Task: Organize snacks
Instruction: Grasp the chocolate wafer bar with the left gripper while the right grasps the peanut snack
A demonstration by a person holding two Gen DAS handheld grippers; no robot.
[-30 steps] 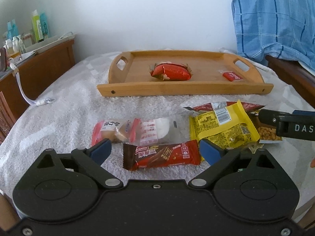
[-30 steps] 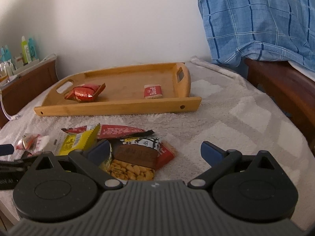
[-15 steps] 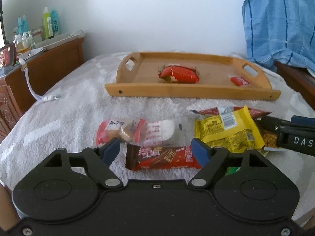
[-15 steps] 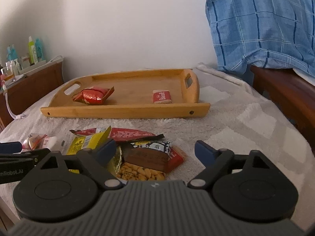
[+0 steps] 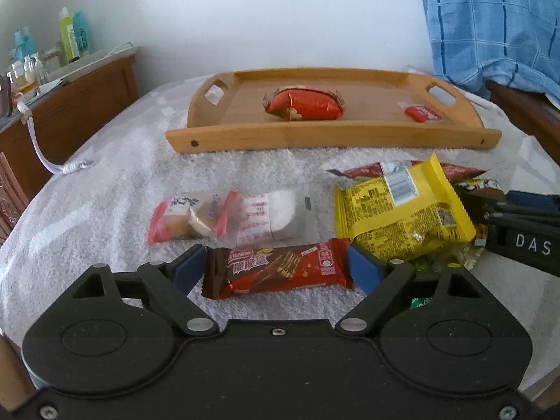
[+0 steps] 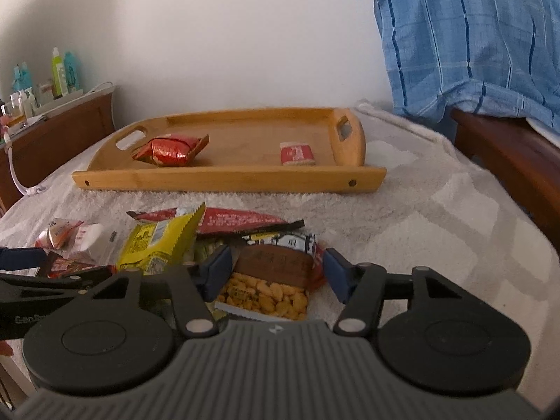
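Note:
My left gripper [image 5: 276,267] is open with its blue pads at the two ends of a red-brown wafer bar [image 5: 278,267] lying on the towel. My right gripper [image 6: 276,273] is open around a brown peanut packet [image 6: 271,276]; it also shows at the right of the left wrist view [image 5: 521,220]. A yellow packet [image 5: 399,213], a clear pack with a white cake [image 5: 273,217] and a pink-ended biscuit pack [image 5: 189,215] lie between them. The wooden tray [image 5: 329,138] beyond holds a red foil pack [image 5: 304,105] and a small red sachet [image 5: 421,113].
A white towel [image 6: 437,217] covers the table. A long red packet [image 6: 238,218] lies behind the pile. A wooden dresser [image 5: 70,108] with bottles stands at the left, with a white cable [image 5: 45,161] hanging off it. A blue plaid shirt [image 6: 472,42] hangs over a wooden chair at the right.
Both grippers have lowered and moved forward over their packets. The left jaws have narrowed to the wafer bar's ends, and the right jaws have narrowed around the peanut packet.

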